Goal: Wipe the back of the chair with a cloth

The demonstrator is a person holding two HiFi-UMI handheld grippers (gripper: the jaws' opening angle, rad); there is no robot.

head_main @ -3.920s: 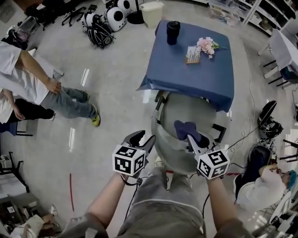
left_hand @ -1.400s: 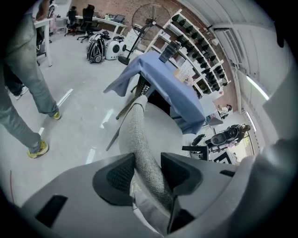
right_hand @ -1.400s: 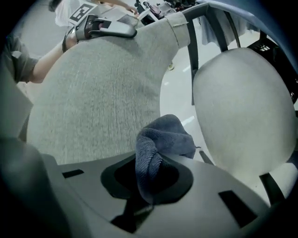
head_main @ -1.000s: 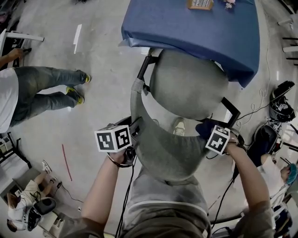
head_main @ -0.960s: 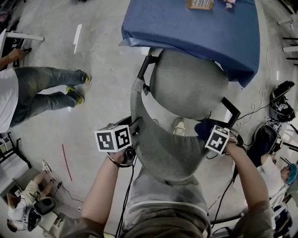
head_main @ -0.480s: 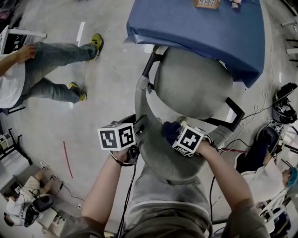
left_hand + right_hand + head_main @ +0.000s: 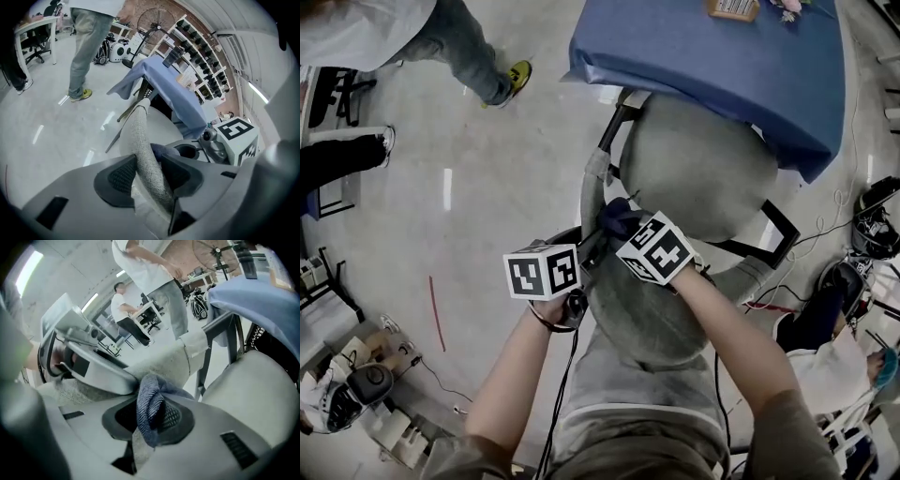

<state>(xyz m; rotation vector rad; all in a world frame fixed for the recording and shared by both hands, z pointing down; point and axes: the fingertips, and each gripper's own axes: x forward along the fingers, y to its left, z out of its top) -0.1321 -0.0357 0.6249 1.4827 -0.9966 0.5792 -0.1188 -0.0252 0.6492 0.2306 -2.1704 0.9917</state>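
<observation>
Pressing the cloth [image 7: 617, 216] to the chair back [image 7: 649, 323], the right gripper [image 7: 619, 225] sits just beside the left gripper [image 7: 587, 251] in the head view: they may collide. Left gripper view: jaws clamp the chair back. Right gripper view: jaws pinch the cloth; rubbing could tug it loose

Grey left claw [image 7: 150, 174] and right claw [image 7: 150, 419] each bear a black-and-white marker cube [image 7: 543, 272].

Chair back [image 7: 143, 145]: coarse woven fabric.

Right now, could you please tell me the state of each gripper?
Left gripper: closed on the grey fabric chair backrest.
Right gripper: closed on the dark blue cloth.
</observation>
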